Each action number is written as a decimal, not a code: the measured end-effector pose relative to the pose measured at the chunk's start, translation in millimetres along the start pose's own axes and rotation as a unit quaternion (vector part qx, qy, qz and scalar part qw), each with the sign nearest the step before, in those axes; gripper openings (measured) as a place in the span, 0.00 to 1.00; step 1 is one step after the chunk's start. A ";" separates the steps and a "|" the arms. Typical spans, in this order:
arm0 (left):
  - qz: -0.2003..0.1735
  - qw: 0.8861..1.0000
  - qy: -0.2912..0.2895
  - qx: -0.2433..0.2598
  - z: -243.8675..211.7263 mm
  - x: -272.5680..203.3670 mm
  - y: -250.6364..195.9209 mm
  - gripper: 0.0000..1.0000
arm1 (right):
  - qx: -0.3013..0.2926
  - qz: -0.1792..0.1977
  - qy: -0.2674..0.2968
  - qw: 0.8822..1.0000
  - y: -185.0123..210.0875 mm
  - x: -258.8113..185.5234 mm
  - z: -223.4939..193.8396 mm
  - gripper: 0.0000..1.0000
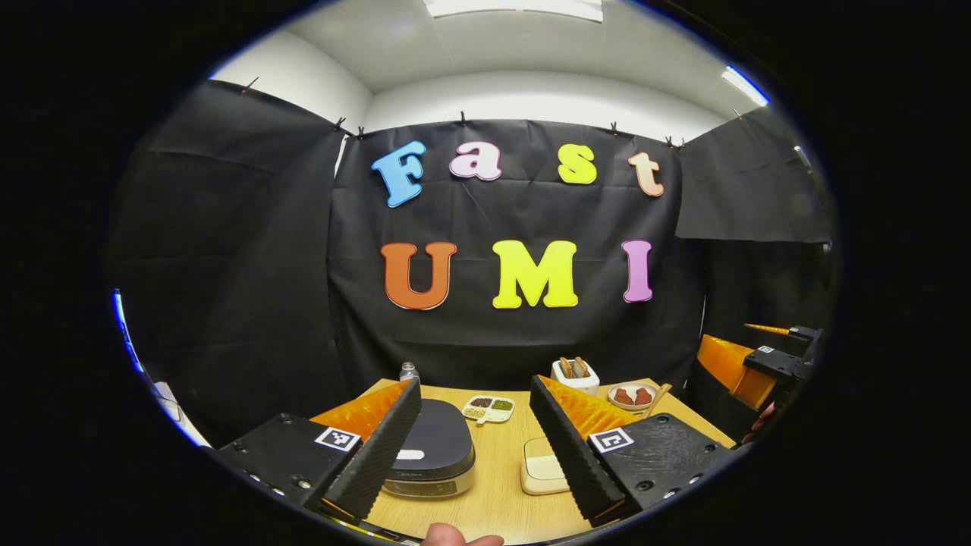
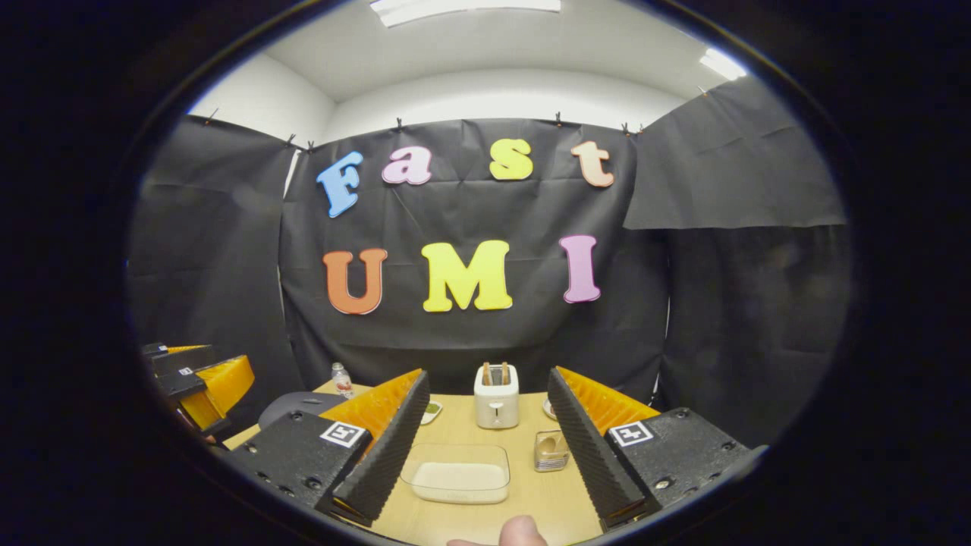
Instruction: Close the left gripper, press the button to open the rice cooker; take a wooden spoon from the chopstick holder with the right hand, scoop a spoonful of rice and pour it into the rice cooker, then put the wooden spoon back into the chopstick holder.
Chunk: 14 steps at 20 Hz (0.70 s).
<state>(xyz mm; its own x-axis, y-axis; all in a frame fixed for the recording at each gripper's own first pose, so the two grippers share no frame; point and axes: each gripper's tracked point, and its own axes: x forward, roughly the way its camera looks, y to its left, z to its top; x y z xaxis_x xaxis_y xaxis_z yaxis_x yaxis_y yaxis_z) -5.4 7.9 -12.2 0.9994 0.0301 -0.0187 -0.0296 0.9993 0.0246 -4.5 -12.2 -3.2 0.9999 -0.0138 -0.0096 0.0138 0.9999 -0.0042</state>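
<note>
Start condition: left gripper (image 1: 474, 447) and right gripper (image 2: 489, 447) both hover above the near edge of the light wooden surface (image 1: 497, 485), jaws of each spread wide, nothing held. Task items: the dark grey, flat-lidded rice cooker (image 1: 432, 447) sits just ahead of the left gripper, lid down, a pale oval button (image 1: 410, 455) on its front lip. In the right gripper view, a clear rectangular container of white rice (image 2: 457, 474) lies between the jaws and a bit ahead; a small clear chopstick holder w/ a wooden spoon (image 2: 551, 450) stands just beside it on the right. Judged step: none done yet; left jaws need closing before the press. Risks: pressing w/ jaws apart could straddle the button, so no latch release; an off-centre push may shove the cooker back toward the divided white condiment dish (image 1: 489, 409). Spoon handle is short and hard to make out, so a poor pinch may tip the holder. The rice container and holder stand close together, so the right approach may clip the container. Surface also carries a white toaster w/ bread slices (image 2: 496, 396), a round plate of reddish food (image 1: 633, 396) and a small clear bottle (image 1: 409, 371), all toward the rear. Room: black cloth walls clipped along the top, white ceiling, strip lights. A fingertip (image 2: 522, 531) shows at the bottom edge.
</note>
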 end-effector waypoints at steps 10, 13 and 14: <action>0.029 0.999 0.025 -0.011 -18.3 -1.5 29.9 0.94 | -0.014 0.021 0.013 1.000 20.0 10.5 -4.1 1.00; 0.049 0.998 0.041 -0.019 -26.2 -0.8 47.1 0.94 | -0.019 0.023 0.014 0.999 20.2 18.7 -7.5 1.00; 0.053 0.997 0.046 -0.022 -28.5 0.6 51.0 0.94 | -0.020 0.022 0.015 0.999 19.6 22.7 -8.5 1.00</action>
<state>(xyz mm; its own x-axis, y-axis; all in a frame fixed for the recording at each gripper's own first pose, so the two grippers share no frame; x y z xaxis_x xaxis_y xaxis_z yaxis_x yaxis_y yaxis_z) -6.9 59.6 -39.5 0.9847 0.1356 -0.1091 -0.1379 0.9904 -0.0134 18.3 7.0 -12.0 0.9987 0.0290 -0.0415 -0.0307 0.9986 -0.0421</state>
